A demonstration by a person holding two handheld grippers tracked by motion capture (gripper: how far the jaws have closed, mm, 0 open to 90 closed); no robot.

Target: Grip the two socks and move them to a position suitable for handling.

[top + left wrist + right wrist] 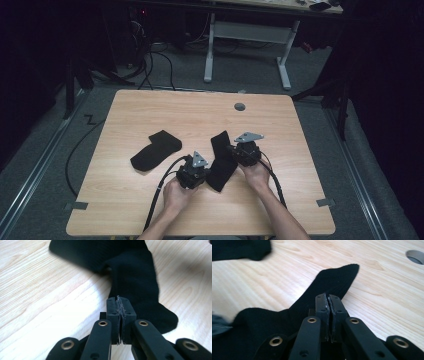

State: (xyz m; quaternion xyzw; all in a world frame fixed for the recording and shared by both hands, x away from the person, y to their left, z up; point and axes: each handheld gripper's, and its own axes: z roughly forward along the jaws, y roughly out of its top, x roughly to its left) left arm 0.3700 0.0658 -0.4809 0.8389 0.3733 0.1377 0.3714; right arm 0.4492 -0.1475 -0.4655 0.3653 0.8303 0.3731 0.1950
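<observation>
Two black socks lie on the wooden table [150,107]. One sock [155,150] rests flat at the left middle, apart from both grippers. The other sock [221,162] lies near the centre, between the two hands. My left gripper [209,172] meets its lower left edge, and in the left gripper view its jaws [121,301] are pressed together on the edge of the sock [135,277]. My right gripper [231,150] is at the sock's upper right side. Its jaws [328,298] are shut on the fabric [332,282], which rises slightly toward them.
A round grey cable hole [240,106] sits near the table's far edge. Cables trail from both grippers toward the front edge. Beyond the table are a white desk frame [245,35] and floor cables. The other sock [239,248] shows at the top left of the right gripper view.
</observation>
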